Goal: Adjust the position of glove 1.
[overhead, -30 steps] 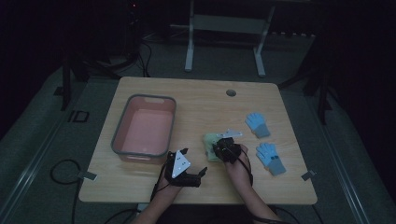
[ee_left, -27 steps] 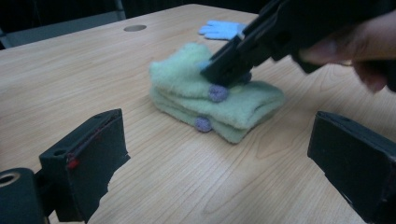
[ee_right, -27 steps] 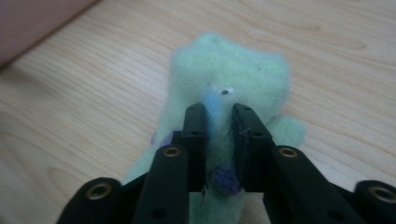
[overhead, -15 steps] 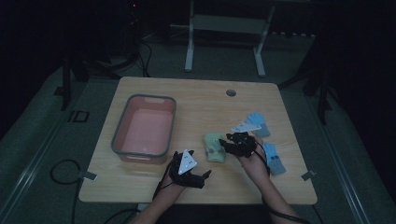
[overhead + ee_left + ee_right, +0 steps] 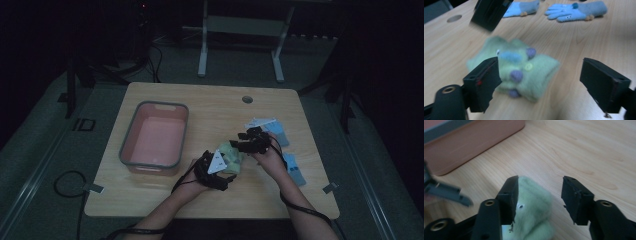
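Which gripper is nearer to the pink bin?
Left. The left gripper is at the green glove, just right of the pink bin; the right gripper is farther right, beyond the glove.

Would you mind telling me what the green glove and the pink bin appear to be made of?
The green glove looks like fuzzy knitted fleece or wool, with a soft nap. The pink bin seems smooth matte plastic with a grey rim.
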The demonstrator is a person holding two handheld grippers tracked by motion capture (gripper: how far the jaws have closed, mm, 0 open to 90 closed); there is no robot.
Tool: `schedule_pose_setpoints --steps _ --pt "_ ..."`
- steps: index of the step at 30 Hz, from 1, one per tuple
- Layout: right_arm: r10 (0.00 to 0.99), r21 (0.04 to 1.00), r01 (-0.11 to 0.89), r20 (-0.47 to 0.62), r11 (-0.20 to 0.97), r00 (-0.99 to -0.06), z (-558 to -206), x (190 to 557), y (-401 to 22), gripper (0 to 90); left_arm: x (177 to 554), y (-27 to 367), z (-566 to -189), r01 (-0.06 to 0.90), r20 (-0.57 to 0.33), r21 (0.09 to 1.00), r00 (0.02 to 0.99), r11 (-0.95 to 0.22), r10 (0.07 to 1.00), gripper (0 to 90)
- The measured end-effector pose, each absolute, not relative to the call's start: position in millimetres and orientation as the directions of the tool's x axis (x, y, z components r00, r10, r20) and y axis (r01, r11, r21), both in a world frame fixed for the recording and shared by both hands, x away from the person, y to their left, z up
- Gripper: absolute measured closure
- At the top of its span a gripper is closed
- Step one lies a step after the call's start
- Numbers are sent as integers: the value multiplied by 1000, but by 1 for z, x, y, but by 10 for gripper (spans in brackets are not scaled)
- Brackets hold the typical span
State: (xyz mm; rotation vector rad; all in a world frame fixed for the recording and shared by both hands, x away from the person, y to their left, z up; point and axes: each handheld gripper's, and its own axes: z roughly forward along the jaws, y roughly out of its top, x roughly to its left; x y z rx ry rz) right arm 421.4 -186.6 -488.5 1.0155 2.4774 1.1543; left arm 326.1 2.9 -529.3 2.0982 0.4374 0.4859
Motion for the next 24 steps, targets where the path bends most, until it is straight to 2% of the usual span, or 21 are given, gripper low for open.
schedule_pose_setpoints --steps 3,7,10,13,16,17,18,19,22,24 --pt "668 721 522 110 456 -736 -500 431 -181 434 333 -1 -532 102 192 815 881 -570 433 299" --pt "672 680 557 126 477 -729 -520 438 -179 395 339 -7 -543 88 228 772 886 -629 404 370" --pt "663 651 596 184 470 -725 -531 442 -181 366 341 -10 -550 64 283 733 877 -677 389 369" --pt "646 622 621 231 477 -727 -536 445 -182 374 343 -13 -554 50 308 710 875 -702 374 364" --pt "622 615 628 268 478 -736 -539 444 -181 477 343 -15 -555 36 331 695 870 -718 365 389" --pt "622 615 628 268 478 -736 -539 444 -181 477 343 -16 -556 32 343 695 864 -719 369 389" --pt "598 635 598 254 490 -760 -539 441 -181 590 344 -17 -556 26 355 687 860 -726 366 472" --pt "594 641 585 241 497 -768 -538 439 -181 620 345 -17 -556 26 354 687 861 -726 365 495" --pt "588 658 557 207 507 -782 -534 435 -182 688 345 -15 -549 38 332 697 868 -717 369 637" --pt "586 666 548 201 507 -785 -530 433 -182 707 345 -15 -544 37 332 687 872 -725 359 681"
